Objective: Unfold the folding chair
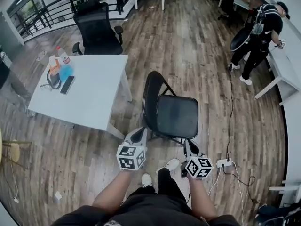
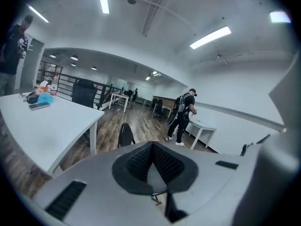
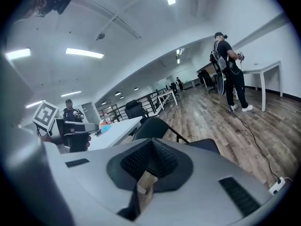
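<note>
The black folding chair (image 1: 176, 114) stands opened out on the wooden floor in the head view, seat flat and backrest to the left. My left gripper (image 1: 139, 134) hovers just short of the seat's near left corner, and my right gripper (image 1: 190, 148) hangs near its front right corner. Both are shut with nothing between the jaws and neither touches the chair. In the left gripper view the shut gripper (image 2: 151, 160) points over the chair's backrest (image 2: 125, 135). The right gripper view shows the shut gripper (image 3: 151, 159) in front of the backrest (image 3: 153, 127) and seat (image 3: 207, 145).
A white table (image 1: 89, 93) with bottles and a phone stands left of the chair, a black office chair (image 1: 96, 29) behind it. A person (image 1: 258, 32) stands by a white desk (image 1: 287, 69) at the right. A power strip (image 1: 224, 163) and cable lie on the floor.
</note>
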Motion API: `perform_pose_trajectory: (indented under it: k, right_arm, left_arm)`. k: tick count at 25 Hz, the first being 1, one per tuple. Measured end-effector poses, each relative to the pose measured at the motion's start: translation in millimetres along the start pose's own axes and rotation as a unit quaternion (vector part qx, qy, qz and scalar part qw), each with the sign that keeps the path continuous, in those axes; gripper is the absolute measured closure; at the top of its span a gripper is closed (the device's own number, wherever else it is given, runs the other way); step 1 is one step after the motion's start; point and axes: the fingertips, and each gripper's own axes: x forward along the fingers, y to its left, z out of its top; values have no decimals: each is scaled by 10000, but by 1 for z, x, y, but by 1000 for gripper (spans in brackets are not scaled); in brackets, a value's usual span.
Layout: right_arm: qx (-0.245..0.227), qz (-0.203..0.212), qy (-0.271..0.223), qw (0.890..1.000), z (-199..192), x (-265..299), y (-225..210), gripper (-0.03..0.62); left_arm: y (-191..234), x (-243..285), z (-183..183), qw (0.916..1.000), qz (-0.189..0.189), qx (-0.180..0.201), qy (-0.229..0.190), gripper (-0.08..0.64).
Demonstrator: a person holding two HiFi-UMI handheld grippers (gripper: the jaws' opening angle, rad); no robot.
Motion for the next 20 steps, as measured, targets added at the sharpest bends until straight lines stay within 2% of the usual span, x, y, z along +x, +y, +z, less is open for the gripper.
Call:
perform_pose_trajectory:
  k: [4,9,14,20]
  right_arm:
    - [-582,-27,-468,9972,41,-27,29,577]
    - [-272,142,-791,9964,71,-66,48,577]
    - [-795,-9,-711,9943,67,-101,48,577]
    - [-1254,62,-744,9893,73,-129,34,577]
  left_arm:
    - [-35,-26,19,9993,-200,142,-269,555]
    - [-71,-55,28,9982,-243,433,-349,555]
    - [-104,-76,10,9988,-115,431,-217,555]
    - [-139,-77,5,9987,3,444,-269,555]
